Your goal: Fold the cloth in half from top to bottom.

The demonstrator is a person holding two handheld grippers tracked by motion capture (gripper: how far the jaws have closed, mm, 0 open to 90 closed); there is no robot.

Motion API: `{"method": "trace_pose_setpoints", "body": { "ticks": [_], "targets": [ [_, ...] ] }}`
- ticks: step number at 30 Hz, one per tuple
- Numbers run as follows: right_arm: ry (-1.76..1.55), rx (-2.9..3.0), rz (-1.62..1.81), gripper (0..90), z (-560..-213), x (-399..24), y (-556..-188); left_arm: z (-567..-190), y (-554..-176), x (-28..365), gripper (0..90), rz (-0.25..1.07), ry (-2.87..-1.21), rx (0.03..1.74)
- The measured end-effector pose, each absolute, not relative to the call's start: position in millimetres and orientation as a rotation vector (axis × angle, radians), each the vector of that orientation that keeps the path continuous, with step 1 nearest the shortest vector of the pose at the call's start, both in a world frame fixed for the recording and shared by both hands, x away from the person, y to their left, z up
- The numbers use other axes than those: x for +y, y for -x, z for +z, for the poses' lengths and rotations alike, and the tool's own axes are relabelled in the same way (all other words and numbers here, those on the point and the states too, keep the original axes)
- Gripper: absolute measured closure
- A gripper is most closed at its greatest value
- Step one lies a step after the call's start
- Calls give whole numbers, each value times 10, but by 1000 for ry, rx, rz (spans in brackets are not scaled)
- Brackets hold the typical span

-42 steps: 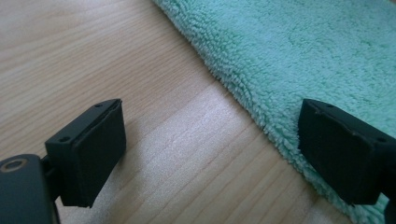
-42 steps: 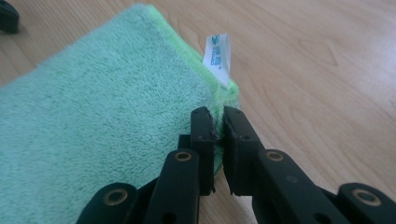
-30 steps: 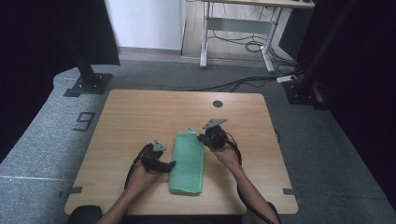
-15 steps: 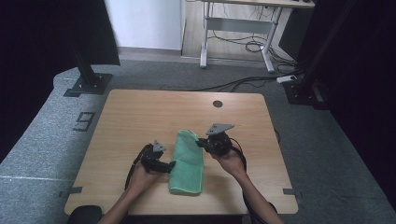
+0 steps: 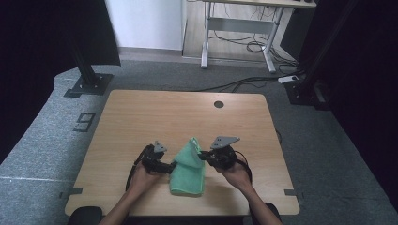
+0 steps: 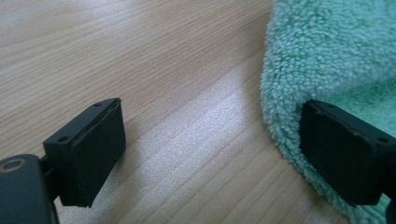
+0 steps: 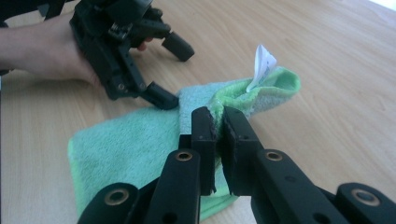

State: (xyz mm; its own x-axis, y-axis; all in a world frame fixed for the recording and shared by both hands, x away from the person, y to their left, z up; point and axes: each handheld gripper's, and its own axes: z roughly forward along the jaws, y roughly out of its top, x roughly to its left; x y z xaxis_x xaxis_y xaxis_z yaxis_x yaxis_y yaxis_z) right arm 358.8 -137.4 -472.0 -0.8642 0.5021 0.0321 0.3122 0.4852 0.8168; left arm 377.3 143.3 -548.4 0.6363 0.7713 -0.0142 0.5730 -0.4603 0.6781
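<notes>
We see a wooden table (image 5: 141,117) standing on grey carpet (image 5: 47,140), with a round hole (image 5: 218,104) near its far edge. A green towel (image 5: 187,171) lies folded on the near middle of the table, between the two hands. Its far end is lifted off the wood into a peak, while its near end lies flat. The right gripper (image 5: 202,157) comes in from the right of the towel, and in the right gripper view (image 7: 219,116) its jaws are pressed nearly together on the raised edge of the cloth, so it holds the towel's far corner up. A small white tag (image 7: 262,63) sticks up from that pinched fold. The left gripper (image 5: 170,167) rests low at the towel's left edge, held by the left hand (image 5: 141,176). In the left gripper view (image 6: 224,140) we see its jaws standing wide apart, one over bare wood and the other against the towel's fluffy edge, with nothing clamped between them. A desk frame (image 5: 239,28) and cables (image 5: 248,47) stand on the floor beyond the table.
</notes>
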Motion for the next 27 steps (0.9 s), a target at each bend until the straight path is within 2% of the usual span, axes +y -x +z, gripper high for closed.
{"method": "trace_pose_setpoints", "body": {
  "ticks": [9, 17, 19, 27],
  "targets": [
    [-720, 2494, 1286, 832, -4778, -1400, -3678, -5354, -3764, 1373, 116, 410, -2223, 974],
    [-709, 2478, 1279, 832, -4722, -1372, -3758, -5436, -3882, 1399, 117, 447, -2230, 1024],
    [-699, 2476, 1285, 832, -4706, -1361, -3748, -5468, -3897, 1426, 114, 405, -2195, 1050],
    [-665, 2501, 1328, 829, -4668, -1374, -3582, -5475, -3889, 1430, 113, 402, -2184, 1070]
  ]
}}
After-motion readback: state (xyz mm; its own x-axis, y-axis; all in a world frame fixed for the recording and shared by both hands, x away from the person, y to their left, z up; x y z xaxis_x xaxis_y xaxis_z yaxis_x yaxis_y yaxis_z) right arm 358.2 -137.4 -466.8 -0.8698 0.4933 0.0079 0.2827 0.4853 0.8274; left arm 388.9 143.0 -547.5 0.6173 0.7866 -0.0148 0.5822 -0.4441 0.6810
